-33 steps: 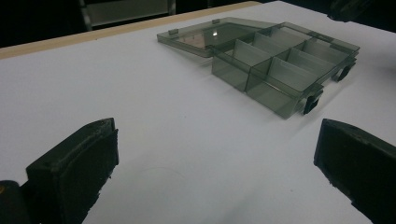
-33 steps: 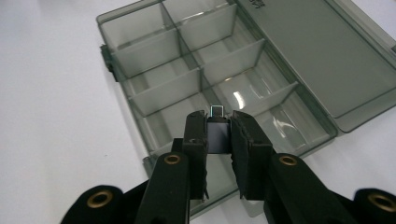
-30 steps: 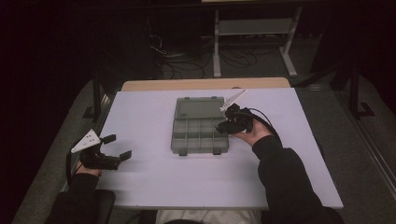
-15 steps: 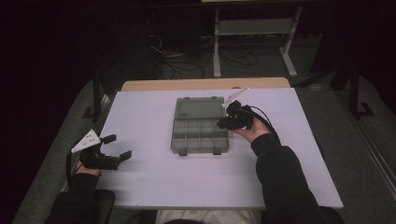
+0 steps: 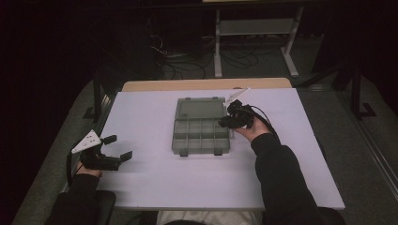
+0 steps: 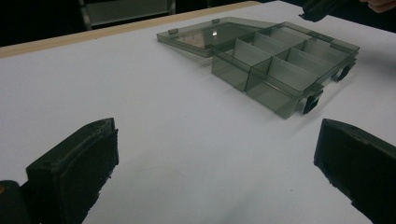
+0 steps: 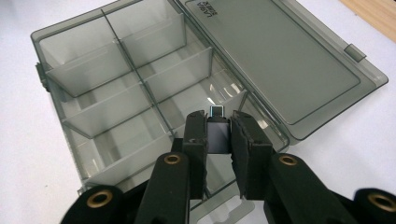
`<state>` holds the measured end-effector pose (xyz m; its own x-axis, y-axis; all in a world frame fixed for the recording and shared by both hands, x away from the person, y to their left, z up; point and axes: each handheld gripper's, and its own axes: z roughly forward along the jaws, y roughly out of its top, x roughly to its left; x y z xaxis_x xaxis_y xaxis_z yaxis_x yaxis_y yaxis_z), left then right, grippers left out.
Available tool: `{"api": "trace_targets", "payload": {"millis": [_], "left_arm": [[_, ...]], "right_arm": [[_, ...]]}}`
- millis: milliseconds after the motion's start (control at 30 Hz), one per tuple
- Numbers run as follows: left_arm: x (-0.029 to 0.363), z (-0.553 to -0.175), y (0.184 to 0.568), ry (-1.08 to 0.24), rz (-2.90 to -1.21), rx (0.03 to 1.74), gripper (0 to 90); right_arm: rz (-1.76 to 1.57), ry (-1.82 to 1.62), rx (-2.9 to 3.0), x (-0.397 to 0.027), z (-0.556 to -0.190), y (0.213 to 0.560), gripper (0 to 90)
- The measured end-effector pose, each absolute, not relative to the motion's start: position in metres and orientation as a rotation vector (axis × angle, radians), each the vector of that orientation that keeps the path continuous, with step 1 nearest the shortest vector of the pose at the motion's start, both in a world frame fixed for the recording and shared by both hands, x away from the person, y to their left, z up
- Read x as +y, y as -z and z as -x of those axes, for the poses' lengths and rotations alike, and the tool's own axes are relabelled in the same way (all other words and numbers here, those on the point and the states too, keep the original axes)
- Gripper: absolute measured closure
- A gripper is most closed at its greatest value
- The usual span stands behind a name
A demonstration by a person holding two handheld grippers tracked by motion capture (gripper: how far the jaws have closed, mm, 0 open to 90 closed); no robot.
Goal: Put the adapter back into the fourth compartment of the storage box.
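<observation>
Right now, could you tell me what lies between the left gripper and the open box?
Nothing: in the left gripper view, bare white table runs from the left gripper, fingers wide apart, to the box. The high view agrees.

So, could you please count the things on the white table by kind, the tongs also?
Organizer box, smoky clear plastic, lid open: 1
Small dark adapter with a metal plug, held in the right tongs: 1
Tongs, right and left tongs: 2
Total: 4
</observation>
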<state>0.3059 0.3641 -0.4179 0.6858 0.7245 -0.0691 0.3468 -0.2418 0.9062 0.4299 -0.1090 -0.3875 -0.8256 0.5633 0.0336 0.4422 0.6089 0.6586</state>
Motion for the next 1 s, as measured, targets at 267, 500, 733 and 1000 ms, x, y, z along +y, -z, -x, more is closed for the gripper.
{"api": "trace_targets", "payload": {"millis": [267, 500, 733, 1000], "left_arm": [[0.364, -0.306, 0.418, -0.45, -1.847, 0.843, 0.0], [0.364, -0.306, 0.418, -0.448, -1.847, 0.843, 0.0], [0.364, -0.306, 0.418, -0.449, -1.847, 0.843, 0.0], [0.364, -0.306, 0.418, -0.449, -1.848, 0.843, 0.0]], "right_arm": [[-0.857, -1.009, 2.654, -0.11, -0.434, 0.393, 74.5], [-0.867, -0.991, 2.662, -0.107, -0.44, 0.401, 74.5], [-0.874, -0.959, 2.682, -0.105, -0.444, 0.411, 74.5], [-0.87, -0.965, 2.692, -0.103, -0.445, 0.413, 73.8]]}}
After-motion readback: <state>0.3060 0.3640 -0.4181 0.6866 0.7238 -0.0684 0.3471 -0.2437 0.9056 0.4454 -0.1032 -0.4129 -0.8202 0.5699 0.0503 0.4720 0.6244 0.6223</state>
